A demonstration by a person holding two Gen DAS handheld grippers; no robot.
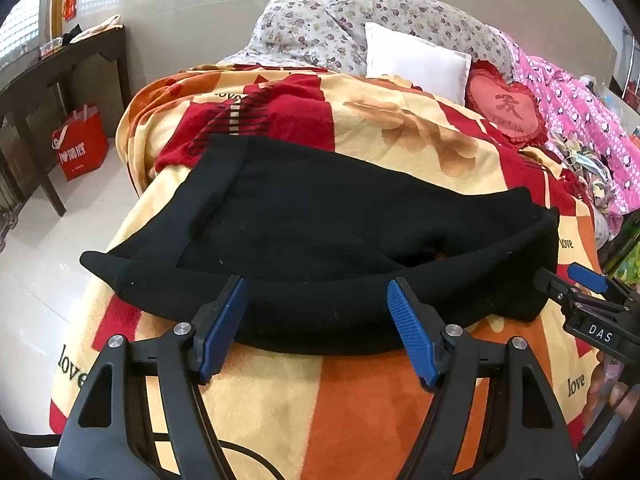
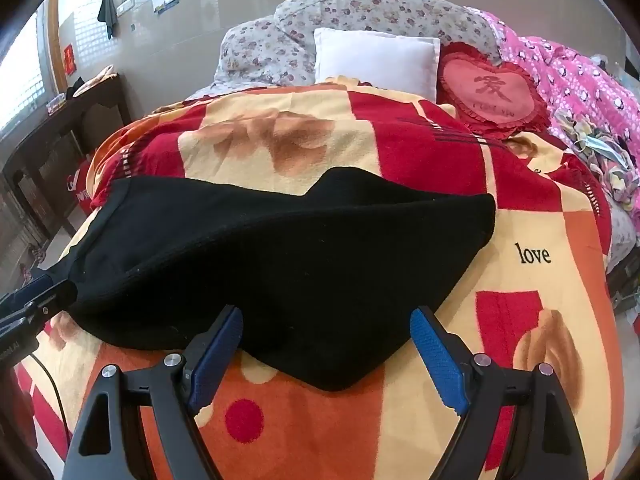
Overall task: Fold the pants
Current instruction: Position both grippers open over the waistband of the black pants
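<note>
The black pants (image 1: 320, 240) lay on the bed's patterned blanket (image 1: 360, 400), near its foot, part-folded into a thick dark mass with a rolled edge along the near side. In my judgement the cloth was a soft, fairly heavy knit or fleece: limp, not slippery, not fragile, and likely to sag and drag on the napped blanket rather than slide. Hold was best taken at the edges and corners of the fold, pinching all layers together, since a grip on a single layer would pull the stack apart. The left hand-held gripper (image 1: 316, 320) stood wide open, its blue pads (image 1: 224, 328) either side of the near rolled edge and holding nothing; whether the pad tips touched the cloth could not be settled from the left wrist view. The right hand-held gripper (image 2: 324, 344) was likewise spread wide and released, straddling the near point of the garment in its own view, with no cloth pinched between the pads. From the left wrist view the right tool appeared at the far right, its tips just beside the right end of the pants. From the right wrist view the left tool's tip met the left corner of the cloth; actual contact there was not confirmed. A white pillow (image 2: 376, 60) and a red heart cushion (image 2: 492, 92) lay well apart, at the head of the bed.
</note>
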